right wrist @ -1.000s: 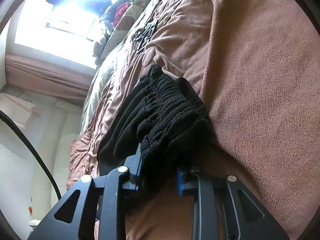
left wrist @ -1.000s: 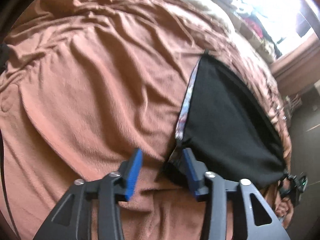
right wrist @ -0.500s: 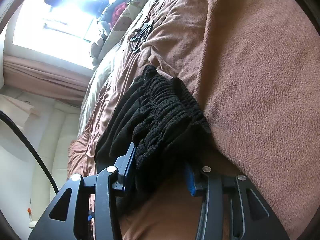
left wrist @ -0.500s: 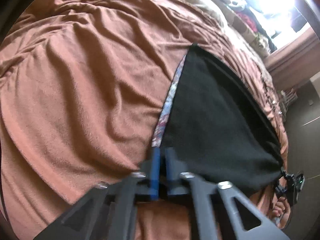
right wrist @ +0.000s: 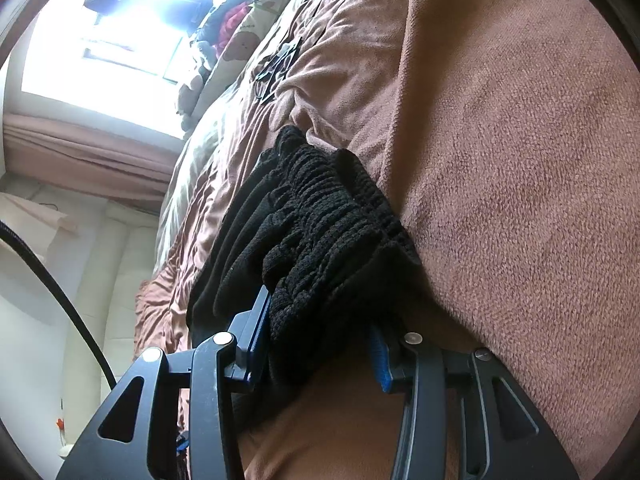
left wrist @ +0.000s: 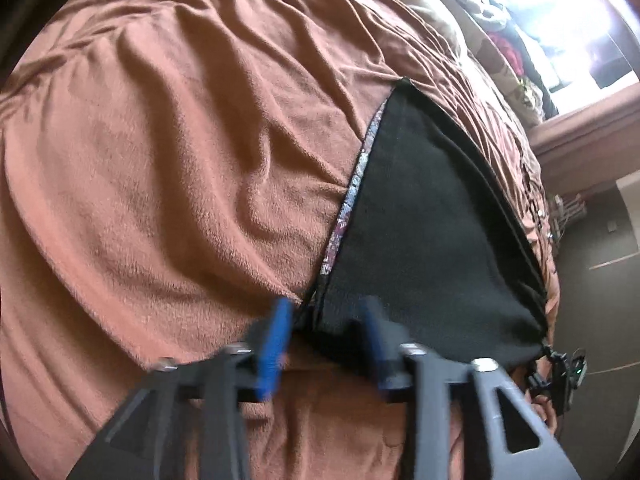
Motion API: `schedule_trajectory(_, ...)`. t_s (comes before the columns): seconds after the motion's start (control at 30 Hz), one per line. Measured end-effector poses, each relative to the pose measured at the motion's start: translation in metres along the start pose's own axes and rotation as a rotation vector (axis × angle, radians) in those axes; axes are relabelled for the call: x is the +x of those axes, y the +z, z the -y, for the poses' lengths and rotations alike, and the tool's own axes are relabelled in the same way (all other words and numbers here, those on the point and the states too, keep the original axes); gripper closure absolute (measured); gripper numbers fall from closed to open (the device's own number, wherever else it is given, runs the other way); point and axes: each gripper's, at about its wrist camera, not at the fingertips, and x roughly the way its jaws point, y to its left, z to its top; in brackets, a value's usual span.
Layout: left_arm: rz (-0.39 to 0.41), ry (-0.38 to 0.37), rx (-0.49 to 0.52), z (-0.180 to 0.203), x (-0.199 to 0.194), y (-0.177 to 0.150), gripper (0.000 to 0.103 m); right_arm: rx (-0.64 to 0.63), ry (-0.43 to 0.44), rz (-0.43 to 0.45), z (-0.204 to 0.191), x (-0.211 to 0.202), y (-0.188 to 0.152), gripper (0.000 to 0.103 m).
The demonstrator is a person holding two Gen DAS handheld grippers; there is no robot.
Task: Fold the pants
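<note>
A: Where are the black fleece pants (left wrist: 420,232)?

B: Spread on the rumpled rust-brown plush blanket (left wrist: 168,160) that covers the bed, with a patterned strip showing along their left edge in the left wrist view.

A: And the left gripper (left wrist: 326,340)?

B: Its blue-padded fingers (left wrist: 274,338) stand apart, one on each side of the near corner of the pants. The corner lies in the gap, and neither pad is pressed onto it.

A: The right gripper (right wrist: 320,344)?

B: It is at the bunched, ribbed waistband (right wrist: 320,224). The fingers (right wrist: 258,330) are spread with the gathered black cloth filling the space between them. The left pad touches the fabric; I cannot tell whether the right pad does.

A: Anything else?

B: A bright window (right wrist: 120,24) behind the bed.
</note>
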Motion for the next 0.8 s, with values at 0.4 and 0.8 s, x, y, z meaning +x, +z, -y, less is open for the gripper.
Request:
schedule_trajectory(0.4,-0.037,-0.081,-0.067,-0.008,0.012,-0.009,0.052,0.003,0.010,-0.002,0.002,0.000,-0.001,0.063)
schedule_trajectory(0.8,-0.001,-0.112,-0.011,0.005,0.002,-0.015,0.088,-0.001,0.018,-0.002,0.002,0.003,-0.001,0.063)
